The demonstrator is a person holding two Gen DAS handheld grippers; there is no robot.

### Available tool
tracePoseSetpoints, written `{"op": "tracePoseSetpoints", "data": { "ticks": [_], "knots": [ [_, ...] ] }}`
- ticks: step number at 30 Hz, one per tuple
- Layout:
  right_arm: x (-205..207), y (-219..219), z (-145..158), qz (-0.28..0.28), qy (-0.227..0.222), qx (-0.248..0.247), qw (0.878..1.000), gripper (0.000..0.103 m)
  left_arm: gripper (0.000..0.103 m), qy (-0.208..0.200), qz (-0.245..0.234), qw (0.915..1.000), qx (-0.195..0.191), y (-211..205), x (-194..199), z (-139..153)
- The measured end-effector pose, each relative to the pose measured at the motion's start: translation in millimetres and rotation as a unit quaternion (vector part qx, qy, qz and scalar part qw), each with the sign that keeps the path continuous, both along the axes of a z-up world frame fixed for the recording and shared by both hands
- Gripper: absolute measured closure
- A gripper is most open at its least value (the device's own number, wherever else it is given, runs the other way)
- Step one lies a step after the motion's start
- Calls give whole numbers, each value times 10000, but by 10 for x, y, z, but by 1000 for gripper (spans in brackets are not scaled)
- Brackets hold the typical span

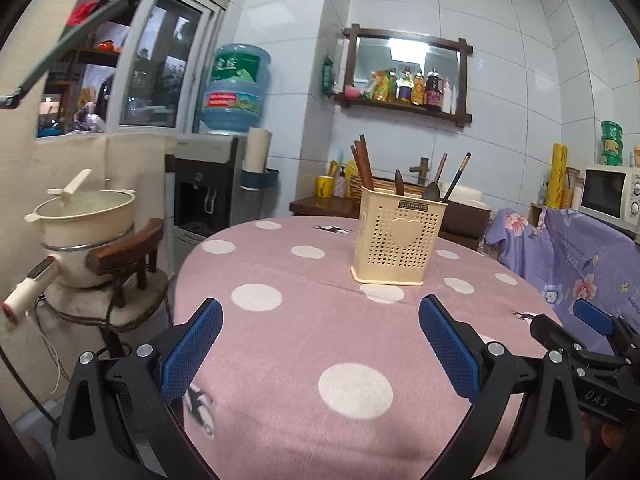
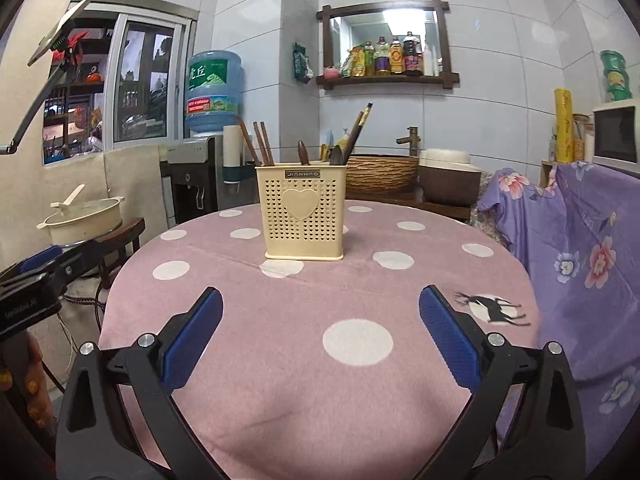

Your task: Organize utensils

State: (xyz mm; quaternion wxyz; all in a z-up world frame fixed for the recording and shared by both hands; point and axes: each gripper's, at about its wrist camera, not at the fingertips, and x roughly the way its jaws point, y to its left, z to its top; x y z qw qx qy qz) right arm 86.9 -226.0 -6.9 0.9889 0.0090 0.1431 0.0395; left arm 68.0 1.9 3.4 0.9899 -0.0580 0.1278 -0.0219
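A cream perforated utensil holder point(image 1: 396, 236) with a heart on its front stands upright on the round pink polka-dot table point(image 1: 280, 344); it also shows in the right wrist view point(image 2: 303, 212). Dark chopsticks point(image 1: 363, 162) and spoon handles point(image 1: 431, 190) stick out of it, as the chopsticks point(image 2: 264, 142) and spoon handles point(image 2: 336, 154) also do in the right wrist view. My left gripper point(image 1: 320, 312) is open and empty above the near table. My right gripper point(image 2: 320, 306) is open and empty too; it shows in the left view at the right edge point(image 1: 568, 328).
A cream pot point(image 1: 86, 216) sits on a wooden chair point(image 1: 128, 256) left of the table point(image 2: 280, 360). A water dispenser point(image 1: 208, 184) stands behind. A purple floral cloth point(image 2: 580, 248) covers furniture at the right, with a microwave point(image 1: 612, 196) above. My left gripper body point(image 2: 36, 280) appears at the left.
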Motion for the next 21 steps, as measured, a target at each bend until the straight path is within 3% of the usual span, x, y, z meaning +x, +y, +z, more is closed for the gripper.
{"op": "tracePoseSetpoints", "data": {
  "ticks": [3,8,21],
  "knots": [
    [-174,-16,-21,-86,45,102,9999,6,5,-139,90,9999,-1,-6,-223,-31],
    [-388,85,9,-209,-168,-396,9989,6,5,-385,108,9986,349,-87,-354,10],
    [-579,175,82,67,-398,-462,9981,6,5,-380,171,9989,230,-60,-393,-27]
  ]
}}
